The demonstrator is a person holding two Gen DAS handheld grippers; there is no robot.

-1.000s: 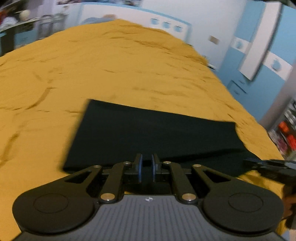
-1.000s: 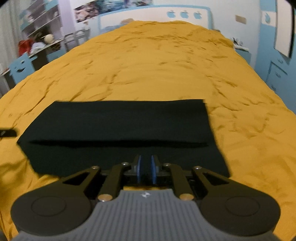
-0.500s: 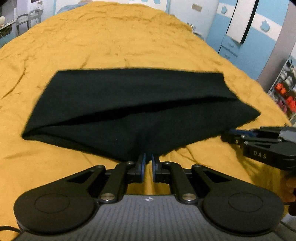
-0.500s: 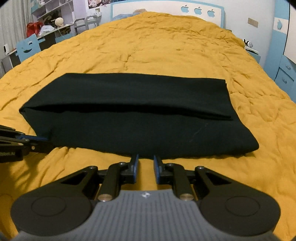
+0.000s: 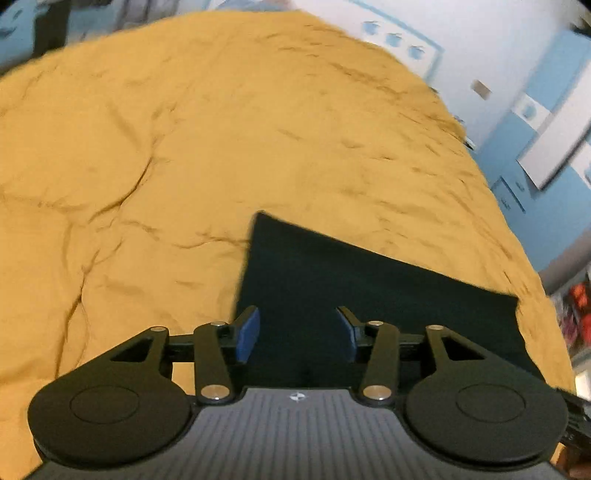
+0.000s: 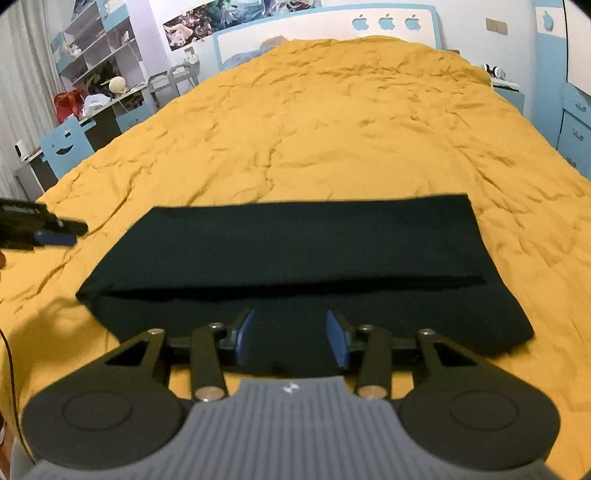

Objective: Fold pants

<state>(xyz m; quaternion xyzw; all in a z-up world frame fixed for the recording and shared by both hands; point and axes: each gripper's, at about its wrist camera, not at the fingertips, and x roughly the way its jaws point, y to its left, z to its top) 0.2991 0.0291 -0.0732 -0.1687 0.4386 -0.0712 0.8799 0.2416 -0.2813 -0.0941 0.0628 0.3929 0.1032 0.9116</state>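
The black pants lie folded into a wide flat band on the yellow bedspread, with an upper layer ending in a straight edge above the near layer. My right gripper is open and empty over the near edge of the pants. My left gripper is open and empty above the pants' left end. The left gripper also shows at the left edge of the right wrist view, to the left of the pants and apart from them.
The bedspread is wrinkled and spreads far beyond the pants. A blue headboard stands at the far end. A desk with a blue chair and shelves is on the left. Blue cabinets are on the right.
Both grippers have opened and let go of the pants' near edge. The pants now lie flat and folded. The left gripper has swung to the left end of the pants.
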